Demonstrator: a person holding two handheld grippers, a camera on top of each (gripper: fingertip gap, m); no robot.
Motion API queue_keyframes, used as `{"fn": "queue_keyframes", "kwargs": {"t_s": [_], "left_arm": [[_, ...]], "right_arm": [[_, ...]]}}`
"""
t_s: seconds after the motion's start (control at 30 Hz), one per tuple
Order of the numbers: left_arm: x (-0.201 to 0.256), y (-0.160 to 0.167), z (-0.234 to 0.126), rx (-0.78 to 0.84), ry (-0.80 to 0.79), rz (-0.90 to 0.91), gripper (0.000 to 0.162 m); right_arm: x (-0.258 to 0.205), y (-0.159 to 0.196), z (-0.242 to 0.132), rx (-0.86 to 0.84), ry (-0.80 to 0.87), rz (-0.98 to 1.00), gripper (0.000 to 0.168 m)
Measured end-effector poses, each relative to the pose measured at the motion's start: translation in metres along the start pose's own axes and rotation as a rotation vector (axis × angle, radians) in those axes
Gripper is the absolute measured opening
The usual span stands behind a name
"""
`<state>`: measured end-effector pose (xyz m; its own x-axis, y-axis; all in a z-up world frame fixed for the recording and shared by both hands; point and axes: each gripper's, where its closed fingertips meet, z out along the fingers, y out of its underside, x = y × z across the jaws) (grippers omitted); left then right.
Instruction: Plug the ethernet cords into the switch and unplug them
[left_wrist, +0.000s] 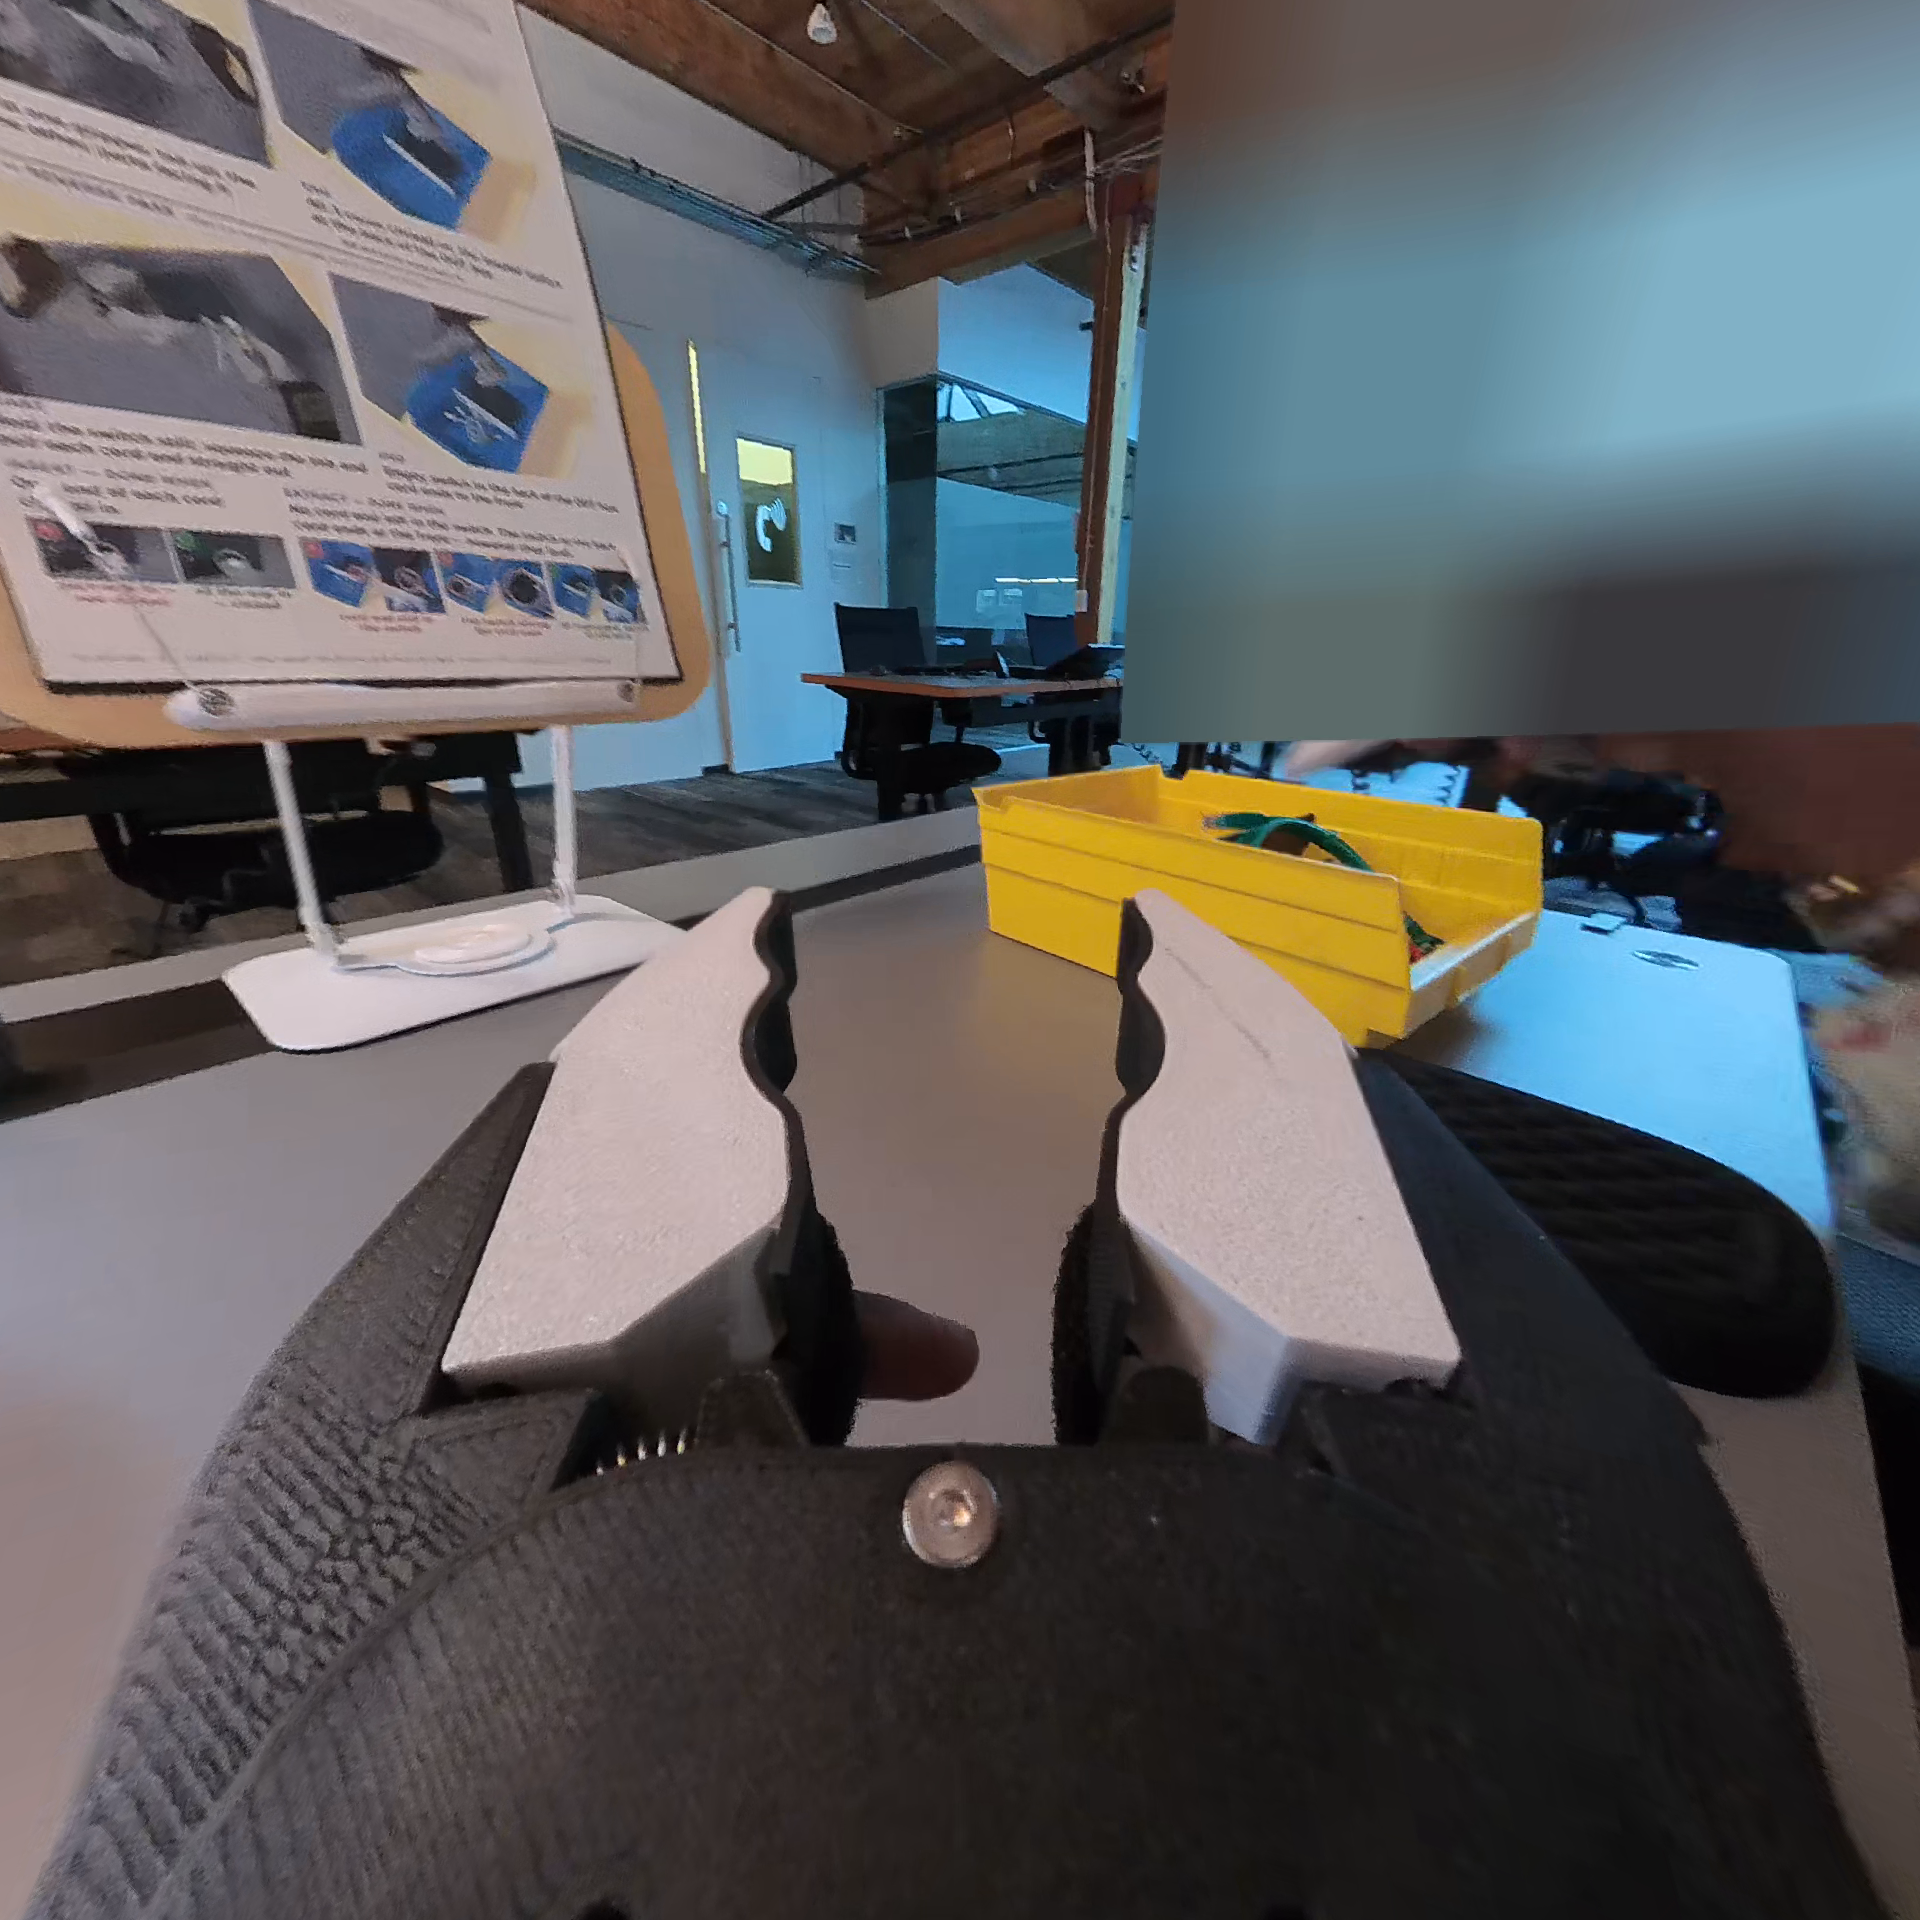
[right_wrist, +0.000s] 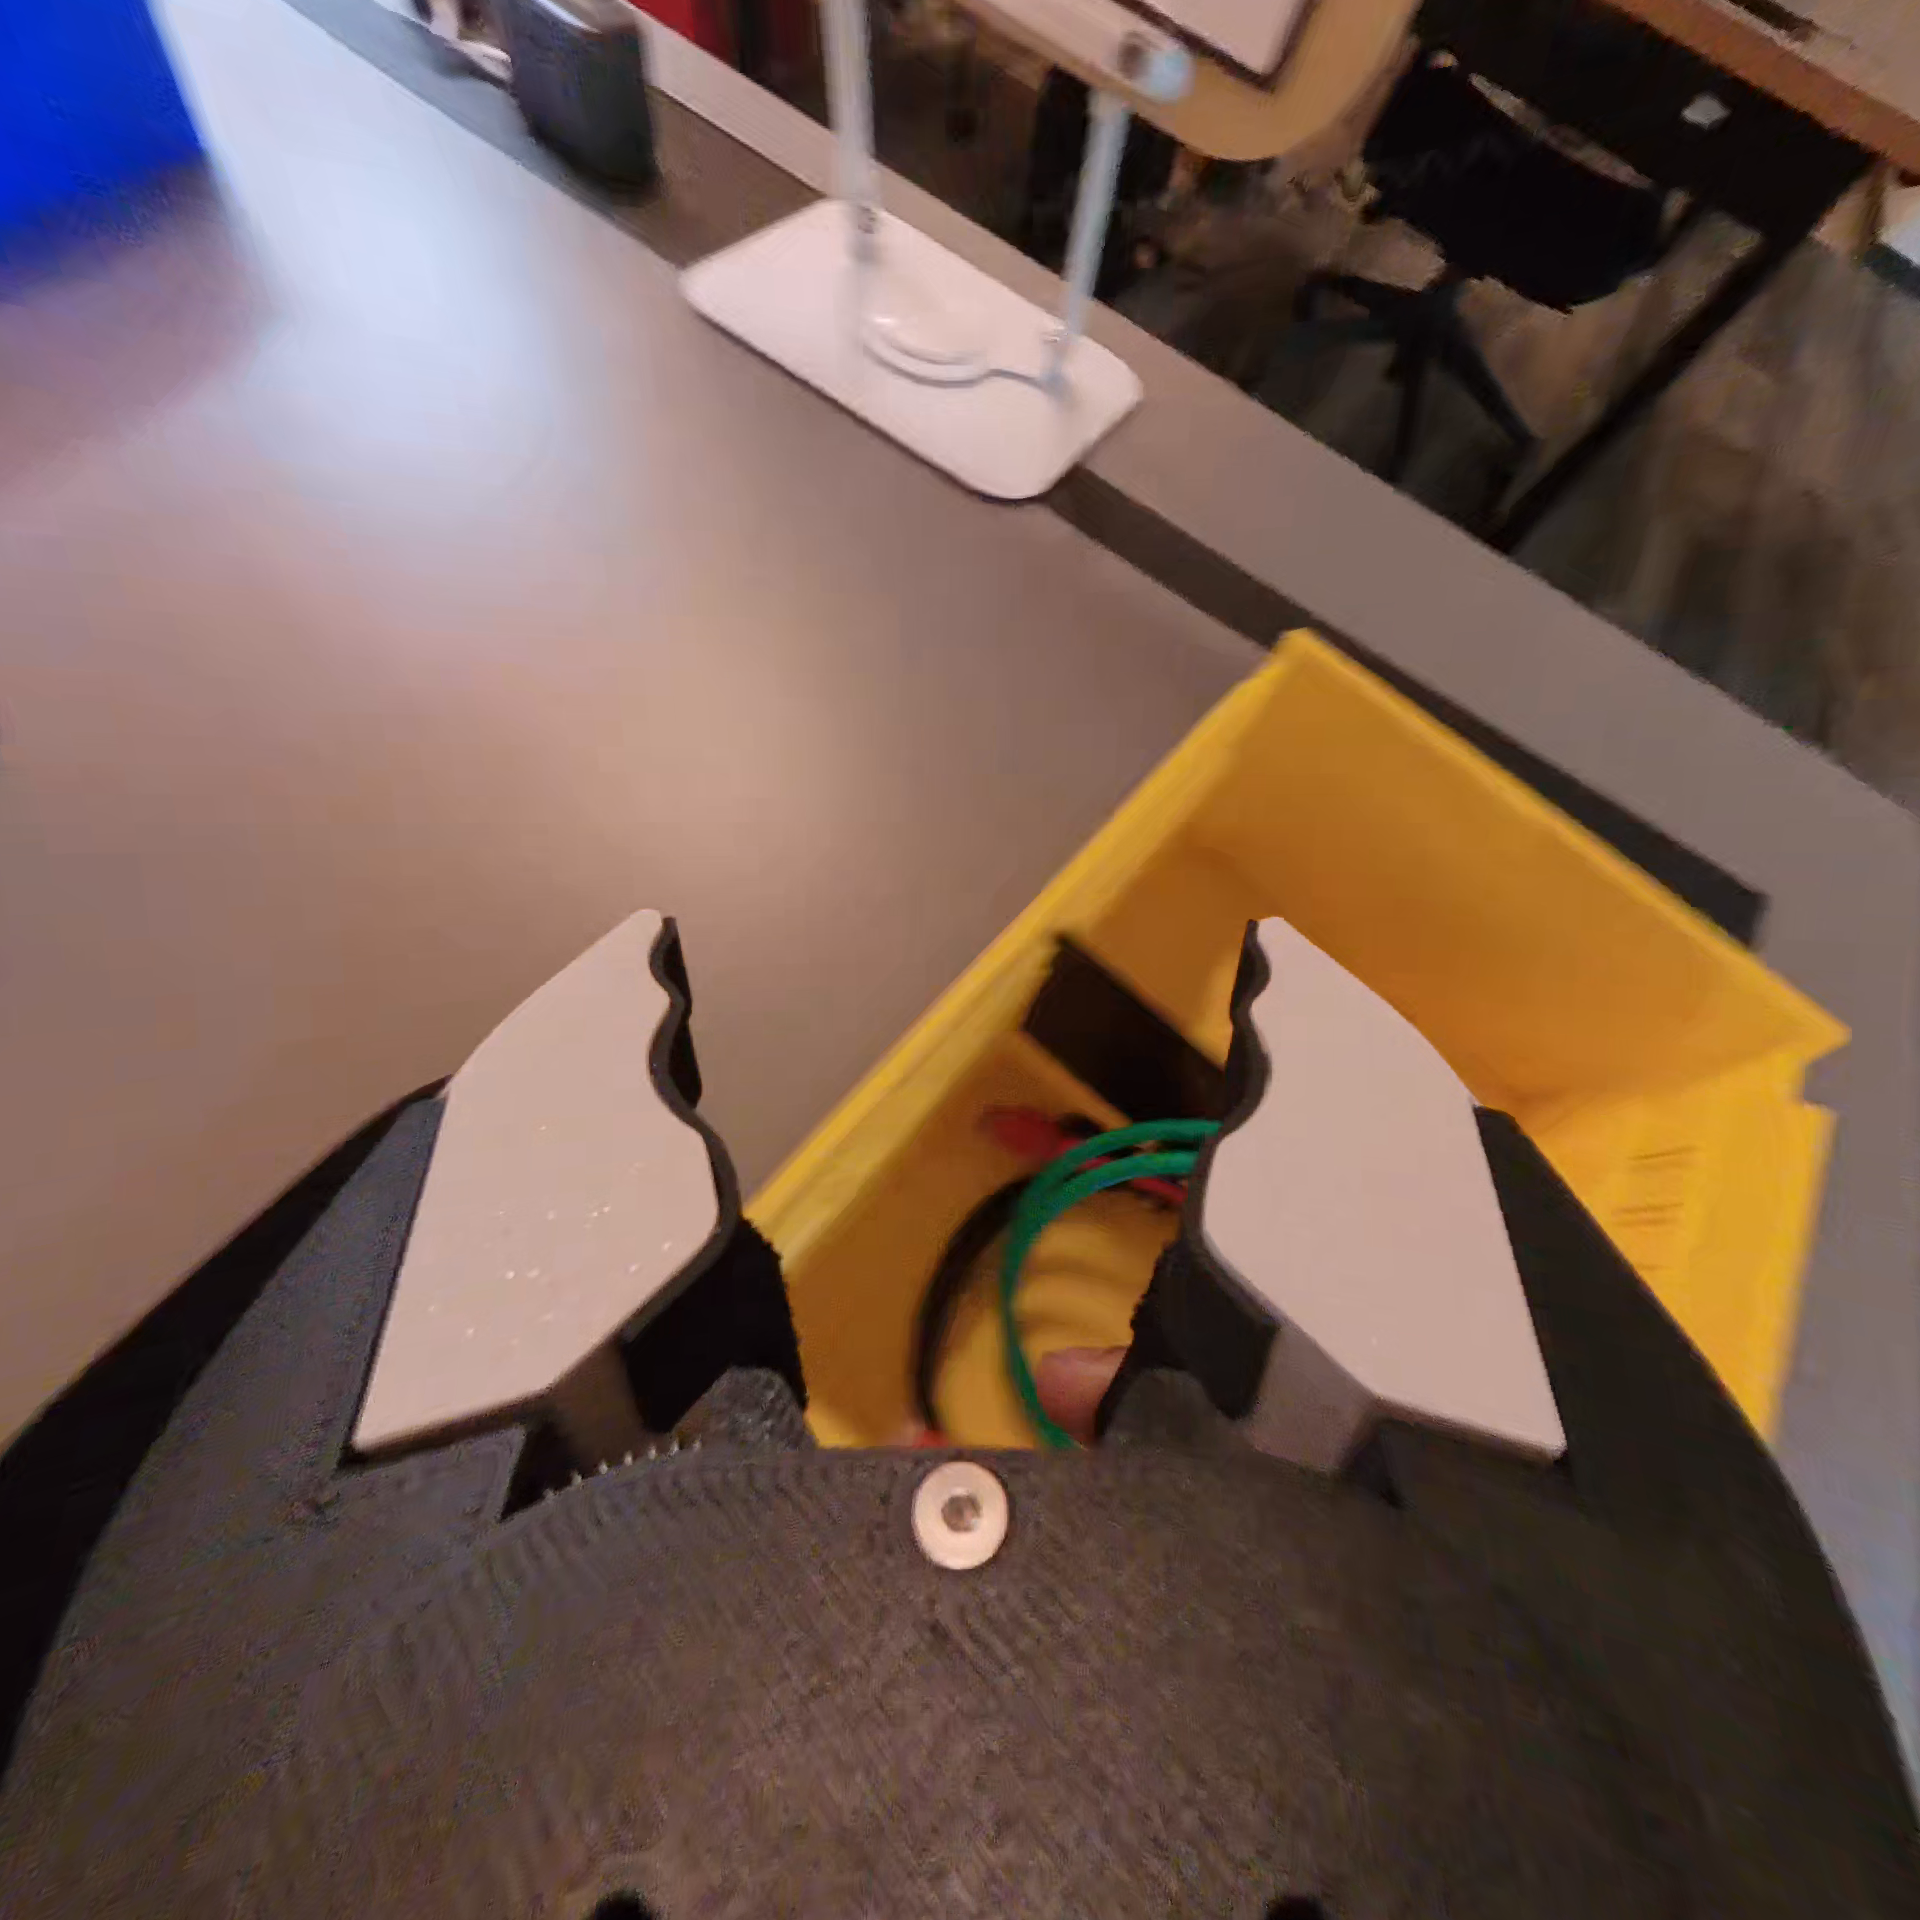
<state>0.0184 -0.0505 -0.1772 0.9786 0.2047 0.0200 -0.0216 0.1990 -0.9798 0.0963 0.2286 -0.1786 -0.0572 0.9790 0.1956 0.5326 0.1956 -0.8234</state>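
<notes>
A yellow bin (left_wrist: 1195, 894) stands on the grey table (left_wrist: 935, 1039), ahead and right of my left gripper (left_wrist: 956, 914), which is open, empty and low over the table. In the right wrist view my right gripper (right_wrist: 961, 935) is open and empty, above the same yellow bin (right_wrist: 1455, 883). Inside the bin lie a black switch (right_wrist: 1112, 1023) against a divider and a tangle of cords: green (right_wrist: 1023, 1247), red (right_wrist: 1023, 1127) and black (right_wrist: 940, 1288). A loop of the green cord (left_wrist: 1299, 836) shows above the bin wall in the left wrist view.
A white stand (left_wrist: 436, 966) holding an instruction sheet (left_wrist: 312, 343) sits at the table's far left edge; it also shows in the right wrist view (right_wrist: 925, 353). A closed grey laptop (left_wrist: 1662, 997) lies right of the bin. A blue thing (right_wrist: 83, 114) is at far left.
</notes>
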Motion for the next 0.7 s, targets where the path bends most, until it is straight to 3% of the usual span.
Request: {"fn": "queue_keyframes", "kwargs": {"t_s": [0.13,0.33,0.5,0.6,0.7], "left_arm": [[-0.034,-0.024,-0.019,-0.035,-0.115,0.111,0.06],[-0.113,-0.067,-0.088,-0.051,-0.342,0.11,0.06],[-0.177,-0.03,-0.145,-0.328,-0.596,0.094,0.062],[-0.177,0.013,-0.148,-0.529,-0.507,0.02,0.054],[-0.185,0.029,-0.145,-0.535,-0.533,-0.006,0.05]], "right_arm": [[-0.054,0.031,-0.006,0.02,0.016,0.038,0.096],[-0.062,0.061,0.021,-0.067,0.101,-0.015,0.101],[-0.058,0.083,0.037,-0.14,0.129,0.1,0.083],[-0.047,0.084,0.038,-0.135,0.195,0.05,0.058],[-0.041,0.08,0.043,-0.089,0.204,0.065,0.048]]}}
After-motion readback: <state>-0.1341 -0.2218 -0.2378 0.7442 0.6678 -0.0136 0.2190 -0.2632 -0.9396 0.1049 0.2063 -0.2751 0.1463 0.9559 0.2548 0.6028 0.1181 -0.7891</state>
